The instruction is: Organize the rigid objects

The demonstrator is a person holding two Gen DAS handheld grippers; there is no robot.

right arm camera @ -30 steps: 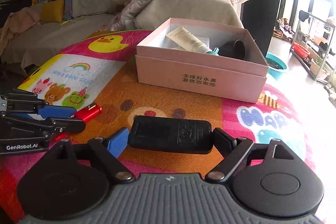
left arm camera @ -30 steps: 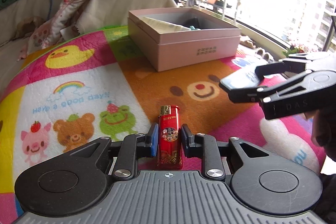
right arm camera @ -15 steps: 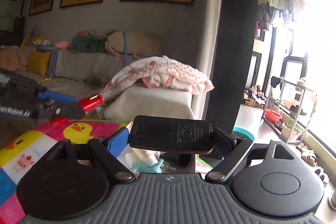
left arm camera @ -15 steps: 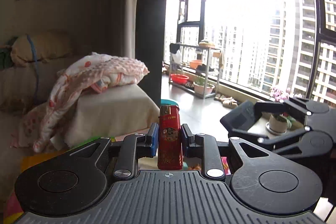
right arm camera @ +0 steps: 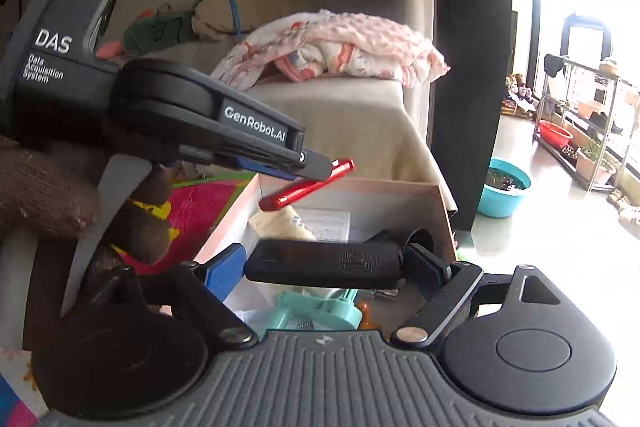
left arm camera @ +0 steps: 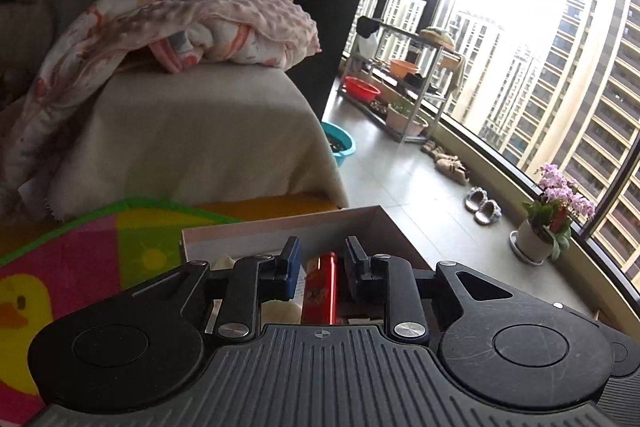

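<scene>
Right gripper (right arm camera: pixel 324 263) clamps black flat device (right arm camera: pixel 324 263) crosswise over open pink box (right arm camera: pixel 400 193). Left gripper (right arm camera: pixel 320 167) at upper left, red lighter (right arm camera: pixel 306 185) in its tips, above box. Teal item (right arm camera: pixel 316 313) lies inside.

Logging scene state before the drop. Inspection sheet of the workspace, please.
Surface: cartoon mat under pink box.
Job's things: red lighter and black device, both over the box.
Clutter: tube, teal piece, leaflet in box.
Grippers: left gripper shut on lighter; right gripper shut on device.
Cables: nothing seen.
Surroundings: sofa, blanket, teal basin, rack, window.
</scene>
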